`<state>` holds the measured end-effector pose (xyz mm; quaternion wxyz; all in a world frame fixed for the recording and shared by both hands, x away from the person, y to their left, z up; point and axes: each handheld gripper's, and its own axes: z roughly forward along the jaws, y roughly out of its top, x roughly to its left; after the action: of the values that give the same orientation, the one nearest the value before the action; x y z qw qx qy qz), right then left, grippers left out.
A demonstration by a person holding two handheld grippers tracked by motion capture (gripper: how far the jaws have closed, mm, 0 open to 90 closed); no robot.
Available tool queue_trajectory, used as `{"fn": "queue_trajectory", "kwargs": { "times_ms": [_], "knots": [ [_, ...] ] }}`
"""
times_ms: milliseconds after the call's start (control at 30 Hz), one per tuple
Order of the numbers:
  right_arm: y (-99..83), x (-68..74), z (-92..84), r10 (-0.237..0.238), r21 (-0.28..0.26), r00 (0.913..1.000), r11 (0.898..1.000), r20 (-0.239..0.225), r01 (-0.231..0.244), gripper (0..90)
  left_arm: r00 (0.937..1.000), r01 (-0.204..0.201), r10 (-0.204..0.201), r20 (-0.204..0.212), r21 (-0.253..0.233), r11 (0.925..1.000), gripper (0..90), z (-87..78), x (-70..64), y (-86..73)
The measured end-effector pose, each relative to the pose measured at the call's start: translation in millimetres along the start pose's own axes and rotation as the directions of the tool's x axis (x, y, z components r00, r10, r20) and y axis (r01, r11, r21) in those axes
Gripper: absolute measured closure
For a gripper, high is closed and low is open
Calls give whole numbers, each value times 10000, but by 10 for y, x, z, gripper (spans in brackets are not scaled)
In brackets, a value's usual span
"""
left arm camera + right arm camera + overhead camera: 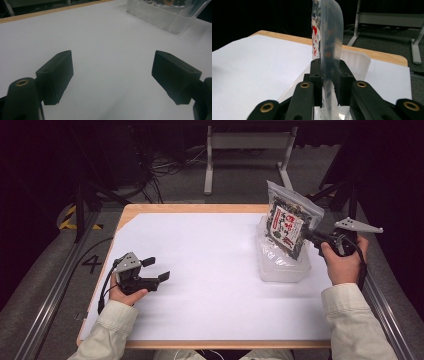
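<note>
One snack bag [291, 222], upper right of the high view, was pinched upright in the right gripper [312, 236] above, perhaps just clear of, the clear tray [282, 267], not yet laid in; left gripper [156, 269] idled wide open.

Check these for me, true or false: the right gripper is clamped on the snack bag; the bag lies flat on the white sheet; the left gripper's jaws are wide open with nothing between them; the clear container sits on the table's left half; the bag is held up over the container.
1. The right gripper is clamped on the snack bag. True.
2. The bag lies flat on the white sheet. False: it is held up off the sheet, standing on edge in the jaws.
3. The left gripper has wide-open, empty jaws. True.
4. The clear plastic container sits on the table's left half. False: it sits on the right half.
5. The bag is held over the container. True.
</note>
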<state>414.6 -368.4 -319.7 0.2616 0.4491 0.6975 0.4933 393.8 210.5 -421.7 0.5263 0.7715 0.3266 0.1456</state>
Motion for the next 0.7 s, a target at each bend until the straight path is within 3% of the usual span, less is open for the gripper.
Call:
{"fn": "queue_trajectory", "kwargs": {
  "times_ms": [467, 700],
  "knots": [
    [-162, -25, 51, 116, 385, 9999, 9992, 108, -120, 784, 10000, 4, -4, -6, 13, 10000, 185, -1, -4, 1],
    [-227, -35, 38, 189, 241, 9997, 9995, 129, -193, 783, 10000, 58, -58, -16, -27, 10000, 185, -10, -3, 4]
  ]
}}
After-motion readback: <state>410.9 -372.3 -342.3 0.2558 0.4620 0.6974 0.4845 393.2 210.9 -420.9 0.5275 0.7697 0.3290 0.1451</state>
